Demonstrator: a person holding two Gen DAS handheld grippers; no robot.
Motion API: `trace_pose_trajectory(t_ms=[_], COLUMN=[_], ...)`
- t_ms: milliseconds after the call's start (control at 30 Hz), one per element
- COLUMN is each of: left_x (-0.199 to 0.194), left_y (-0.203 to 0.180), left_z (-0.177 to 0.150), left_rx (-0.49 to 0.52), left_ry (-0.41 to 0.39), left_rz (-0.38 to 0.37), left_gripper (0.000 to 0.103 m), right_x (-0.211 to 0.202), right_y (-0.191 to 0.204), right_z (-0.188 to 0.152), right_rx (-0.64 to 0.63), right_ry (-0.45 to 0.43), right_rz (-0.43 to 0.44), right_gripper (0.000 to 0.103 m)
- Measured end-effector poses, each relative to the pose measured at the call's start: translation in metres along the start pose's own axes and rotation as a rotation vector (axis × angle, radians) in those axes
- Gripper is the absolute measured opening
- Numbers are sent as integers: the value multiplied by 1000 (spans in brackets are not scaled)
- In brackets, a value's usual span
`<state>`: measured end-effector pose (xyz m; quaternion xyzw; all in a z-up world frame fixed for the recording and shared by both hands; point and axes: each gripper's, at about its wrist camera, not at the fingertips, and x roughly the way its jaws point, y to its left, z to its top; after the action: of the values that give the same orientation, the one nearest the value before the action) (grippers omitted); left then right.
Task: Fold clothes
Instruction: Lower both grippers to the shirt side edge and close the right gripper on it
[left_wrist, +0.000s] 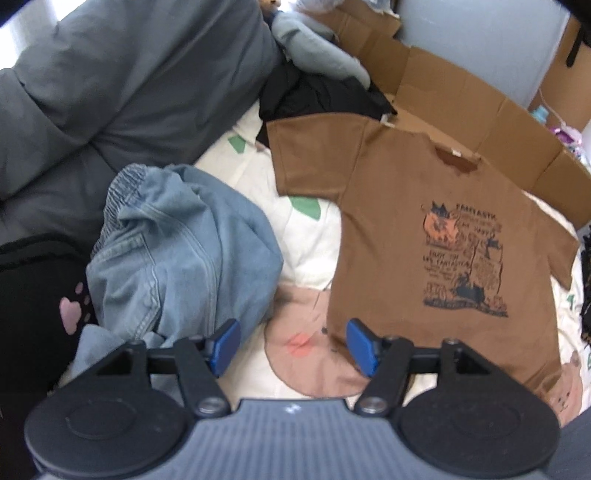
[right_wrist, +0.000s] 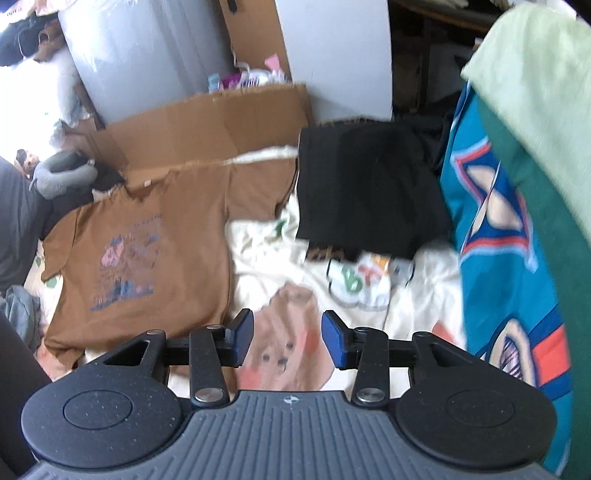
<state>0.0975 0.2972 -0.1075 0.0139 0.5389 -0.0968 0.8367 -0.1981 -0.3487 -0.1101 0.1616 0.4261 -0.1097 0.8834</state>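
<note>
1. Brown T-shirt (left_wrist: 417, 236) spread flat, print up, on the cream blanket (left_wrist: 310, 229); centre-right in the left view, left-centre in the right view (right_wrist: 147, 251). Both sleeves out, collar toward the cardboard (left_wrist: 461, 99) at the top.
2. Risk: pinching blanket along with shirt. Hem flush on the soft blanket, so a low grab at the lower edge likely gathers both layers.
3. Risk: snagging the crumpled jeans (left_wrist: 177, 251), heaped at centre-left just beside the left claw; a sideways sweep could drag them onto the shirt.
4. Risk: uneven fold. Far sleeve lying partly on the cardboard, near the black garment (left_wrist: 317, 96) at upper centre; could catch there and skew.
5. Risk: bumping the folded black pile (right_wrist: 369, 192) at upper right in the right view, or the teal fabric (right_wrist: 498, 240) hanging along the right edge.
6. Left claw (left_wrist: 291, 347): spread wide, holding nothing, hovering low at bottom centre, right finger over the shirt's lower left corner.
7. Right claw (right_wrist: 288, 339): spread, empty, above the blanket's bear print (right_wrist: 288, 350), just right of the shirt's hem.
8. Both pointed forward and down across the bed; some blur in both views.
</note>
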Motion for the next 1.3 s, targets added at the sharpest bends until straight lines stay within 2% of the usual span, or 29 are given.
trace_pose_trajectory(t_ms=[133,233,300,367,467,600,967,1100,1300], left_x=[17,32,43,52,64,79,107,119,134], left_y=[-2,-6,-11,-16,-20,-24,-25,-24,-20], left_z=[-10,-19,-25,-30,-36,-40,-44,-46,-53], left_rx=[1,20,61,91,103,91,85,92,76], left_ry=[44,85,126,151,191,240,271,266,251], left_rz=[11,17,33,43,49,46,58,59,46], left_gripper=[68,68,72,81,85,86,86,86,86], right_x=[22,37,47,54,66,79,114,136,174], right_y=[5,10,12,17,23,31,43,47,55], right_z=[-17,-28,-34,-40,-46,-53,-74,-80,-87], right_rx=[6,11,10,-2,-14,-36,-5,6,18], right_ry=[46,90,114,133,171,201,226,238,264], right_rz=[-3,-12,-1,5,16,14,66,83,112], right_gripper=[50,65,73,75,75,76,74,63,54])
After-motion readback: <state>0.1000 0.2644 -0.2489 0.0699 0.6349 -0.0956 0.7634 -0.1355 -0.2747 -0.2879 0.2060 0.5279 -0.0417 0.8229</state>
